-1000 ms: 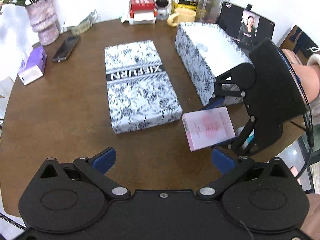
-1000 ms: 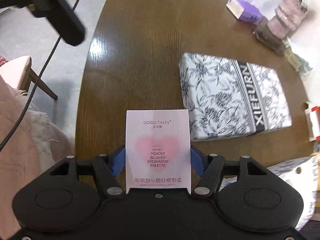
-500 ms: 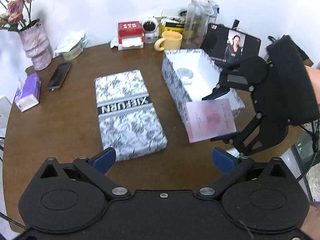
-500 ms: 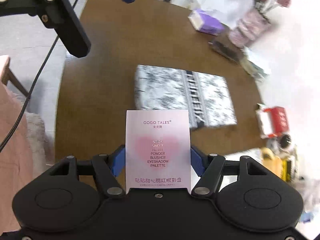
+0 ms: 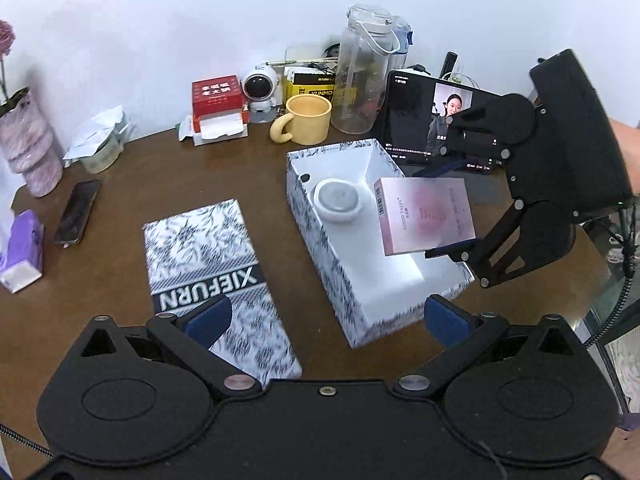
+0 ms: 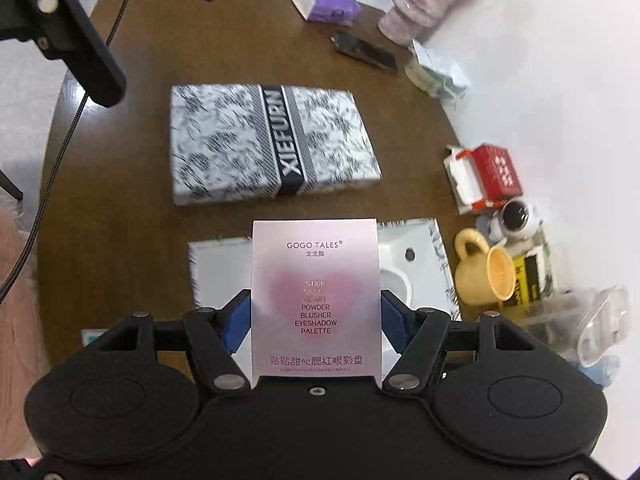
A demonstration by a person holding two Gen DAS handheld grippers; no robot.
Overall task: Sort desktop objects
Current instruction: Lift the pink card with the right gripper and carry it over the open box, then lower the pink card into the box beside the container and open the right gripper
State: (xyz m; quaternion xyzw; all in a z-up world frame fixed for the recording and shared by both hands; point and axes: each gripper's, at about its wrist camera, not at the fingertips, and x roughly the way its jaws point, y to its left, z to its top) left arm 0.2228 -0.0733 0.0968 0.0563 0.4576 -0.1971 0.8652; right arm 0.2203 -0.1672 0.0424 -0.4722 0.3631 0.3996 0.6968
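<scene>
Pink palette box (image 6: 315, 300) is sitting clamped flat between the right gripper (image 6: 316, 312) pads rn, w/ us holding it in the air right over the open patterned box (image 5: 352, 264), prob so it can drop straight in. Inside we're seeing a round white compact (image 5: 337, 199) at the far end, so there's room near us. Our left gripper (image 5: 326, 316) is hanging wide apart w/ nothing in it, near edge of the table (image 5: 120, 208). Lid (image 5: 212, 264) is lying to the left of the box, apart from it, so the opening is staying clear imo.
</scene>
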